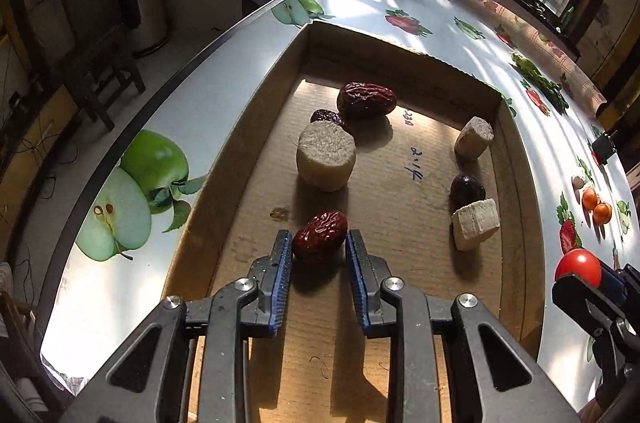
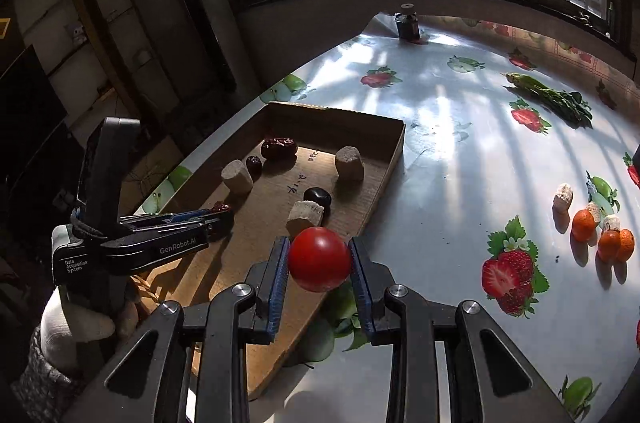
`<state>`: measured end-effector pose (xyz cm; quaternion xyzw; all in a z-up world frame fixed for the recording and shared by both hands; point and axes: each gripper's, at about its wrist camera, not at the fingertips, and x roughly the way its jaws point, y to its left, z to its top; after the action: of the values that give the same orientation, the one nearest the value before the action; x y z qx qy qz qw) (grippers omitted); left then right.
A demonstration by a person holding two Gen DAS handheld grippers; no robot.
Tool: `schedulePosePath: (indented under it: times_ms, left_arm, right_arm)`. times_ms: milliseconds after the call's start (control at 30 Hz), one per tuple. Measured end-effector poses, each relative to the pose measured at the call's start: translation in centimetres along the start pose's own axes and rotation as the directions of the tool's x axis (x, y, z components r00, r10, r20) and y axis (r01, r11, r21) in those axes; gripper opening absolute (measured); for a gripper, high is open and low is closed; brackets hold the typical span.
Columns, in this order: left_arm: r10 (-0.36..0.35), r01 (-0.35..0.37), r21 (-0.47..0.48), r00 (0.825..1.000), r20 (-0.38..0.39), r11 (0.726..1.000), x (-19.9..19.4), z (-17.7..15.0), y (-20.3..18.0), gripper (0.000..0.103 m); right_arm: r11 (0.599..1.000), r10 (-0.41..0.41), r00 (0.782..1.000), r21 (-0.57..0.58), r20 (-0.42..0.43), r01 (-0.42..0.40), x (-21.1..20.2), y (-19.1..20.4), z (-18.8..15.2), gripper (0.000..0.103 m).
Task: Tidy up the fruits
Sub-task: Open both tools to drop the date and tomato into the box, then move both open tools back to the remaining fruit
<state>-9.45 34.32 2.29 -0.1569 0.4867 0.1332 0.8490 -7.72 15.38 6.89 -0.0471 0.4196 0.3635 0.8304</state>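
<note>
My left gripper [image 1: 319, 235] is shut on a wrinkled red date [image 1: 319, 247], held just above the floor of a shallow cardboard tray [image 1: 516, 183]. The right wrist view shows that gripper [image 2: 222, 215] from the side over the tray's near left part. My right gripper [image 2: 319, 243] is shut on a round red tomato [image 2: 319, 261], over the tray's near right rim [image 2: 380, 191]. In the left wrist view the tomato [image 1: 578, 267] shows at the right edge. The tray holds more dates [image 1: 366, 100] and pale cut chunks [image 1: 326, 157].
On the fruit-print tablecloth right of the tray lie small oranges [image 2: 582, 225], pale chunks [image 2: 563, 198] and a green leafy bunch [image 2: 552, 99]. A dark jar [image 2: 407, 23] stands at the far edge. The table's left edge [image 1: 132, 139] drops to the floor beside the tray.
</note>
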Motion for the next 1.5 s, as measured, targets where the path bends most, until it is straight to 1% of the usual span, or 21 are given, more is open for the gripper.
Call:
schedulePosePath:
  times_ms: [133,267,333,433,467,533,567,600,633,700,733,767,833,900,933,967,1067,1167,1267,1367,1500]
  left_arm:
    - [-0.014,0.014,-0.011,1.0,0.001,1.0,0.2,0.2,0.5,0.027]
    - [-0.046,0.046,-0.041,0.999,0.009,0.998,0.1,0.4,1.1,0.027]
    - [-0.067,0.067,-0.066,0.998,0.011,0.996,-0.2,0.5,1.6,0.029]
    - [-0.085,0.089,-0.08,0.995,0.052,0.993,-1.4,0.3,2.0,0.036]
    - [-0.084,0.09,-0.081,0.994,0.07,0.993,-2.0,0.3,2.1,0.04]
    - [-0.093,0.102,-0.088,0.99,0.103,0.991,-3.2,-0.1,2.4,0.045]
    - [-0.092,0.104,-0.093,0.988,0.12,0.99,-3.9,-0.3,2.5,0.05]
    - [-0.088,0.102,-0.096,0.987,0.137,0.99,-4.5,-0.4,2.6,0.055]
    - [-0.084,0.1,-0.1,0.984,0.158,0.99,-5.3,-0.6,2.6,0.058]
    - [-0.049,0.071,-0.1,0.976,0.211,0.992,-7.0,-1.0,2.4,0.073]
    - [-0.028,0.053,-0.101,0.972,0.231,0.993,-7.8,-1.2,2.2,0.078]
    - [-0.014,0.041,-0.103,0.967,0.254,0.994,-8.6,-1.5,1.9,0.086]
    - [-0.034,0.068,-0.102,0.952,0.303,0.992,-9.9,-2.3,1.5,0.087]
    - [-0.096,0.137,-0.101,0.938,0.334,0.985,-10.8,-3.4,0.9,0.087]
    - [-0.12,0.163,-0.098,0.93,0.347,0.982,-11.2,-4.0,0.3,0.087]
    - [-0.124,0.167,-0.09,0.925,0.358,0.982,-11.4,-4.5,-0.3,0.087]
    - [-0.089,0.113,-0.044,0.923,0.375,0.993,-11.9,-5.9,-3.0,0.087]
    - [-0.014,0.006,0.024,0.92,0.391,1.0,-12.4,-6.9,-6.0,0.087]
    - [0.046,-0.083,0.074,0.911,0.41,0.994,-12.7,-7.8,-8.6,0.087]
    - [0.068,-0.129,0.112,0.897,0.437,0.985,-13.2,-8.6,-10.5,0.087]
    - [0.092,-0.188,0.152,0.869,0.486,0.97,-14.2,-9.6,-12.5,0.087]
  right_arm:
    - [0.999,-0.008,0.996,-0.034,-0.088,0.005,4.1,1.5,0.1,0.033]
    - [0.998,-0.037,0.991,-0.05,-0.128,0.031,6.5,2.2,-0.4,0.033]
    - [0.998,-0.05,0.99,-0.052,-0.13,0.043,7.0,2.3,-0.3,0.033]
    - [0.997,-0.057,0.99,-0.061,-0.129,0.049,7.2,2.5,-0.3,0.033]
    - [0.997,-0.054,0.991,-0.059,-0.126,0.047,7.2,2.5,-0.3,0.035]
    - [0.997,-0.052,0.992,-0.061,-0.115,0.045,7.0,2.6,-0.5,0.046]
    - [0.997,-0.046,0.993,-0.062,-0.108,0.039,6.8,2.7,-0.5,0.053]
    - [0.997,-0.045,0.994,-0.062,-0.101,0.039,6.5,2.8,-0.4,0.057]
    - [0.997,-0.048,0.995,-0.064,-0.087,0.043,6.2,3.0,-0.3,0.057]
    - [0.997,-0.049,0.997,-0.064,-0.055,0.046,5.0,3.1,-0.1,0.056]
    - [0.997,-0.05,0.998,-0.06,-0.037,0.048,4.3,3.1,0.0,0.056]
    - [0.997,-0.05,0.999,-0.051,-0.018,0.049,3.3,2.9,-0.1,0.056]
    - [0.998,-0.059,0.998,-0.019,0.025,0.059,1.2,2.1,-0.5,0.057]
    - [0.996,-0.078,0.994,0.036,0.071,0.076,-1.0,0.8,-1.2,0.064]
    - [0.994,-0.085,0.992,0.07,0.095,0.078,-2.1,0.1,-1.7,0.065]
    - [0.992,-0.088,0.989,0.104,0.117,0.076,-3.0,-0.6,-2.3,0.066]
    - [0.977,-0.124,0.978,0.194,0.169,0.09,-5.5,-2.7,-4.2,0.067]
    - [0.954,-0.184,0.961,0.274,0.205,0.124,-7.5,-4.5,-6.2,0.067]
    - [0.938,-0.217,0.952,0.316,0.216,0.141,-8.6,-5.8,-7.8,0.068]
    - [0.931,-0.223,0.95,0.337,0.219,0.141,-9.2,-6.6,-8.7,0.068]
    - [0.927,-0.227,0.946,0.35,0.229,0.138,-10.0,-7.3,-9.6,0.068]
